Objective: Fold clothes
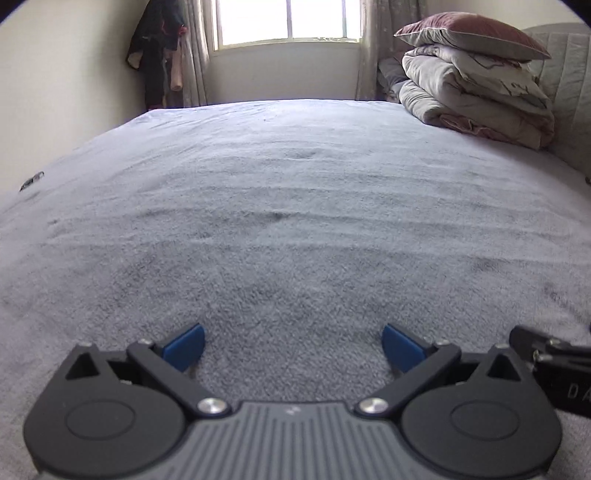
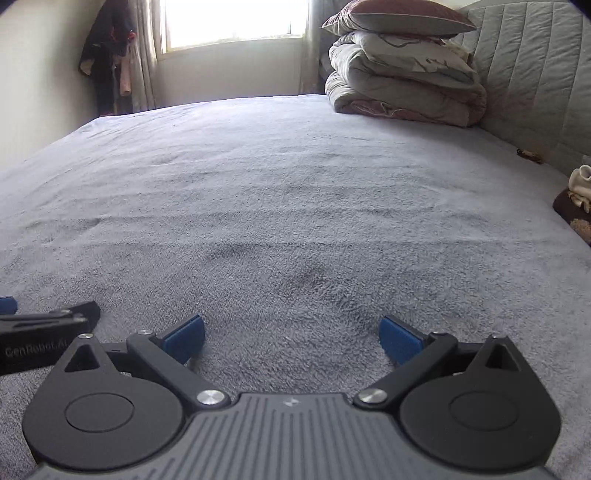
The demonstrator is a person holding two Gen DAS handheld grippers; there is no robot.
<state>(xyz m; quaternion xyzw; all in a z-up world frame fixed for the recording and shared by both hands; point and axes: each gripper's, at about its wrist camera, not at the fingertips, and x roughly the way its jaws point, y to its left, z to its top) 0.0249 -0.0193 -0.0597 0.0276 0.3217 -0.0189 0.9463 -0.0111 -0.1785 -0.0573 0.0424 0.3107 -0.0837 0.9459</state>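
Observation:
My left gripper (image 1: 293,343) rests low over the grey fleece bed cover (image 1: 295,206), open, its blue pads wide apart with only cover between them. My right gripper (image 2: 291,338) sits the same way over the cover (image 2: 280,192), open and holding nothing. They lie side by side: part of the right gripper (image 1: 550,360) shows at the left wrist view's right edge, and part of the left gripper (image 2: 48,325) at the right wrist view's left edge. A small heap of cream and brown cloth (image 2: 576,195) lies at the bed's right edge. No other garment lies on the bed in front of me.
A stack of folded quilts (image 1: 476,96) (image 2: 402,85) topped by a maroon pillow (image 1: 472,35) sits at the far right by the padded headboard (image 2: 535,77). Clothes hang in the far left corner (image 1: 159,55) beside a curtained window (image 1: 288,22). A small dark object (image 1: 32,181) lies at the bed's left edge.

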